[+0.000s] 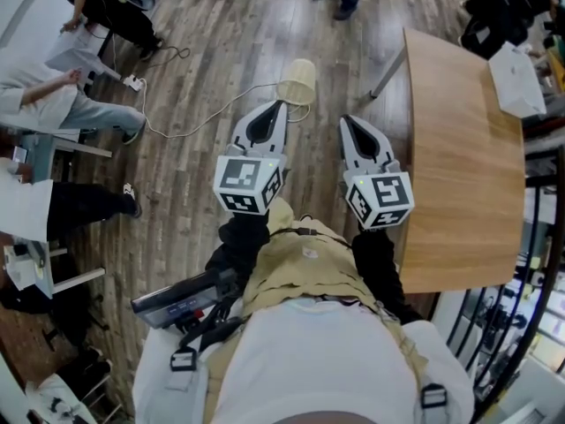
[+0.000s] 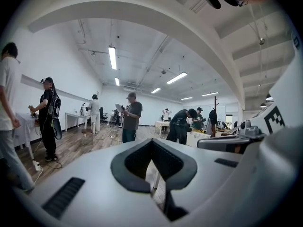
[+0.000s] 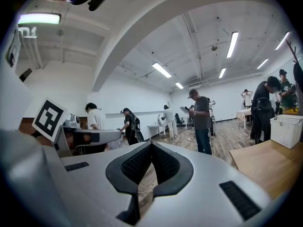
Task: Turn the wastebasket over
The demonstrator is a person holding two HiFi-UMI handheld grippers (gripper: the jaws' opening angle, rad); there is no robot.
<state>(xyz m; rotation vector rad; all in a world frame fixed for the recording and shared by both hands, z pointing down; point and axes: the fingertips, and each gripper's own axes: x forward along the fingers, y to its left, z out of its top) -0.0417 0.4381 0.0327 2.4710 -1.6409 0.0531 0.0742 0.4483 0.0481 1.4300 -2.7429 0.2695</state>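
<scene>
**Insp. A:** Item status, pls. Where's the wastebasket?

**Insp. B:** The wastebasket (image 1: 297, 80) is beige and lies on its side on the wood floor (image 1: 221, 34), ahead of the operator. A white cable (image 1: 199, 122) runs across the floor up to it.

**Insp. A:** Left gripper?

**Insp. B:** The left gripper (image 1: 281, 104) is clenched, tips pressed together, nothing between them (its own view confirms: only floor shows through the gap behind the tips). In the head view its tip points at the wastebasket and sits right at the near end. Contact: cannot tell.

**Insp. A:** And the right?

**Insp. B:** Same finding. The right gripper (image 1: 344, 119) is clenched and empty, tips meeting. It is held beside the left one, approx. parallel. It is to the right of the wastebasket and apart from it. Both gripper views look out across the room, i.e. both point roughly level.

**Insp. A:** Surroundings?

**Insp. B:** A wooden desk (image 1: 450, 148) stands at the operator's right, with a white basket (image 1: 516, 79) on its far end. The right gripper view shows the same desk (image 3: 265, 164) and white basket (image 3: 286, 129). Several people are in the room. One is seated at the left of the head view (image 1: 53, 104). One is standing, holding a sheet (image 2: 131, 122). Others are at desks along the far wall, too small for detail.
</scene>
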